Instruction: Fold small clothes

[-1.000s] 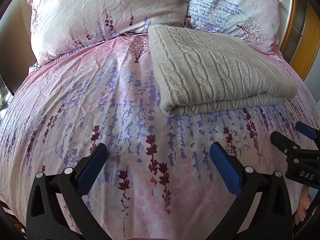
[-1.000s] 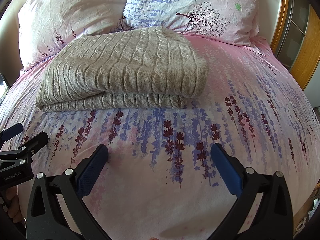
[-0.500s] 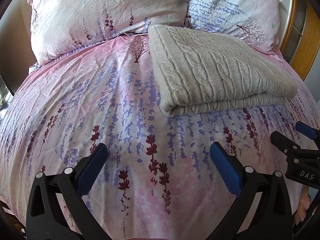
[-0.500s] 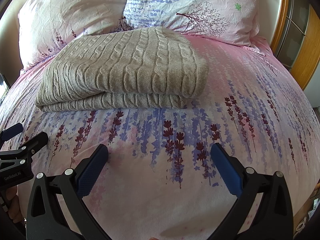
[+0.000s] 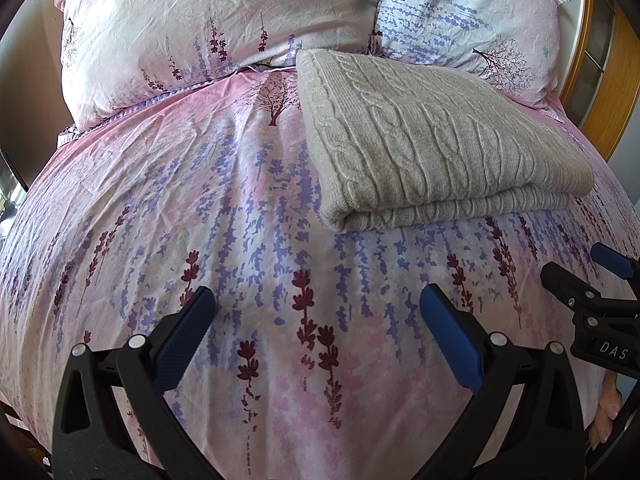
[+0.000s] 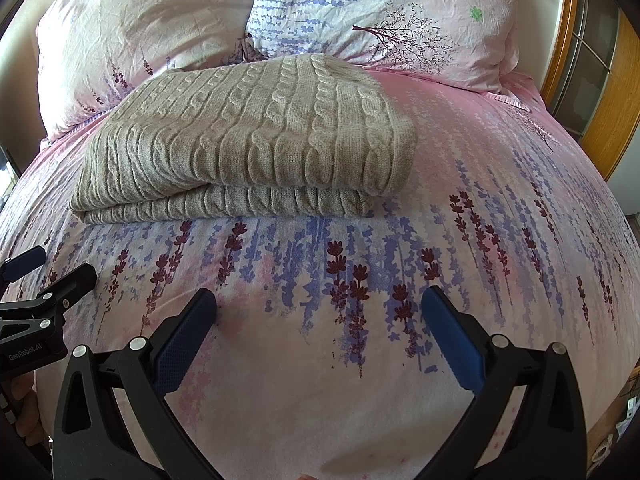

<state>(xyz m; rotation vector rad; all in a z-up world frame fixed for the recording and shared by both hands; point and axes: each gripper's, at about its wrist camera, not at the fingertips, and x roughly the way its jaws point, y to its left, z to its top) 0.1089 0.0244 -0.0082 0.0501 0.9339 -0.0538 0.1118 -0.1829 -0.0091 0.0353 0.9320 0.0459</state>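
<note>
A beige cable-knit sweater (image 5: 432,140) lies folded in a thick rectangle on the floral bedspread (image 5: 200,208), near the pillows; it also shows in the right wrist view (image 6: 256,136). My left gripper (image 5: 316,328) is open and empty, hovering over the bedspread in front of and left of the sweater. My right gripper (image 6: 318,328) is open and empty, in front of the sweater's right end. Each gripper shows at the edge of the other's view: the right one (image 5: 592,292) and the left one (image 6: 44,280).
Two floral pillows (image 5: 224,20) (image 6: 384,12) lean at the head of the bed behind the sweater. A wooden frame with glass panes (image 6: 596,64) stands at the right. The bedspread stretches out between grippers and sweater.
</note>
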